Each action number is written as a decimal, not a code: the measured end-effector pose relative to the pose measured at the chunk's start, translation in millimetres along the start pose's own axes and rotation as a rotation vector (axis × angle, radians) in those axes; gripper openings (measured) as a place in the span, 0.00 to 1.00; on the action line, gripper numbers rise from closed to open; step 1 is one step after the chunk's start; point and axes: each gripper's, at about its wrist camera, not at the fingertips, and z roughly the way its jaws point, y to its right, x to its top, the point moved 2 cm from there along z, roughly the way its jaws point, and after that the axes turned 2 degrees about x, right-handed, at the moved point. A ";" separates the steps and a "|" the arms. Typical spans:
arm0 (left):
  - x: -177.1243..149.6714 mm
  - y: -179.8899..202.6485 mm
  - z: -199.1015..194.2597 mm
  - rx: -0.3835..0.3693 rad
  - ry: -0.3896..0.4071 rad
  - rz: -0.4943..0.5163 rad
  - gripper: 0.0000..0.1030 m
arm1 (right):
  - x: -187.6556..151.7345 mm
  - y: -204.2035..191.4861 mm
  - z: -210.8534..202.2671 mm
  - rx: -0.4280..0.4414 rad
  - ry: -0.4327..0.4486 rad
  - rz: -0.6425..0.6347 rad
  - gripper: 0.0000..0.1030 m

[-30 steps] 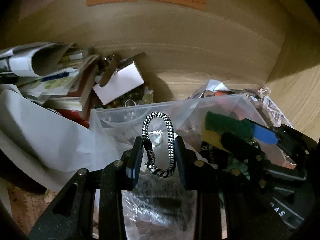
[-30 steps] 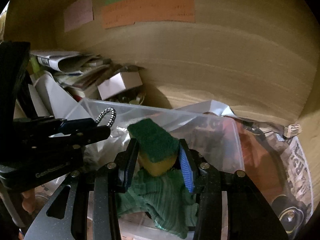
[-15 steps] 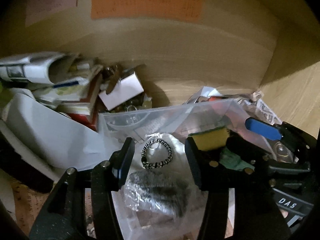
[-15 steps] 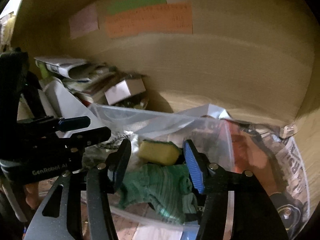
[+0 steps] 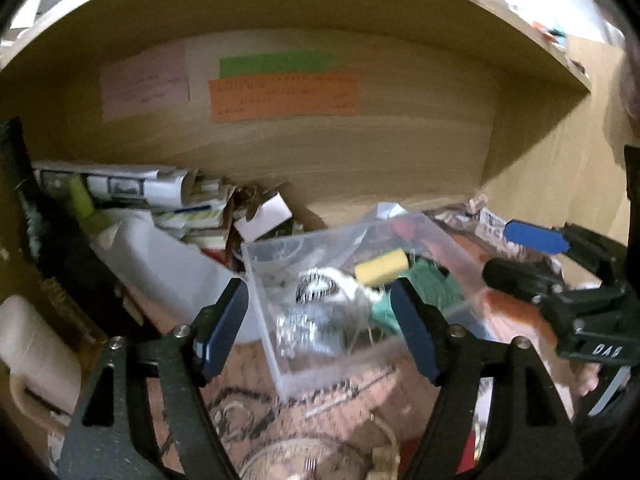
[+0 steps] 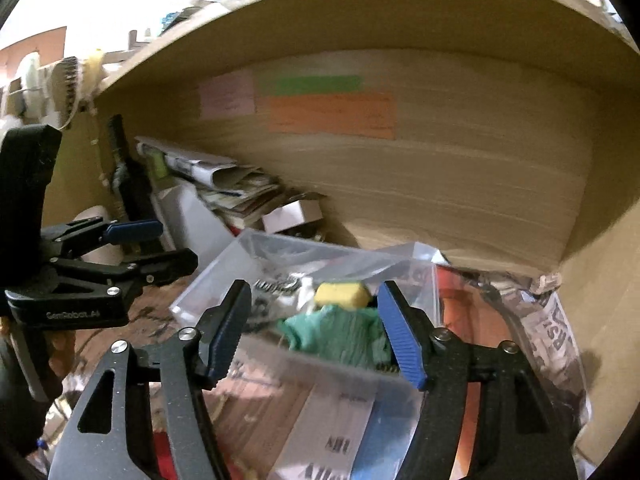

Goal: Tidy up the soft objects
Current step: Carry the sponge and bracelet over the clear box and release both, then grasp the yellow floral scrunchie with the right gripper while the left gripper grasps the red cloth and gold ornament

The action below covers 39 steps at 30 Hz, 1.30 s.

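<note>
A clear plastic bin [image 5: 264,280] [image 6: 224,268] sits on a wooden shelf. In it lie a yellow sponge [image 5: 381,267] [image 6: 340,295], a green cloth [image 5: 432,288] [image 6: 340,332], a black-and-white braided hair tie [image 5: 316,286] and a shiny bagged bundle [image 5: 312,330]. My left gripper [image 5: 320,328] is open and empty, held back from the bin's front. My right gripper [image 6: 314,328] is open and empty, just in front of the cloth. Each gripper shows in the other's view, the right one [image 5: 528,252] and the left one [image 6: 136,244].
Rolled newspapers and books [image 5: 132,192] [image 6: 224,184] and a small white box [image 5: 264,216] are stacked at the back left. A white container [image 5: 160,264] leans beside the bin. Crumpled newspaper [image 6: 552,332] lies at the right. Coloured notes [image 5: 280,92] hang on the back wall.
Both grippers let go, the left of the hair tie and the right of the sponge, which now lie in the bin. Both grippers opened wide and pulled back and up.
</note>
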 end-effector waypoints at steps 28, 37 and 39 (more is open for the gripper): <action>-133.0 28.1 16.8 -0.040 -0.318 -0.018 0.78 | -140.8 -0.4 -3.5 -0.033 -0.317 0.057 0.60; -128.2 4.9 13.0 -0.022 -0.309 -0.086 0.78 | -130.8 29.4 -16.8 -0.075 -0.272 0.132 0.62; -125.0 6.7 7.5 -0.052 -0.302 -0.093 0.79 | -126.5 27.6 -22.4 -0.040 -0.250 0.151 0.62</action>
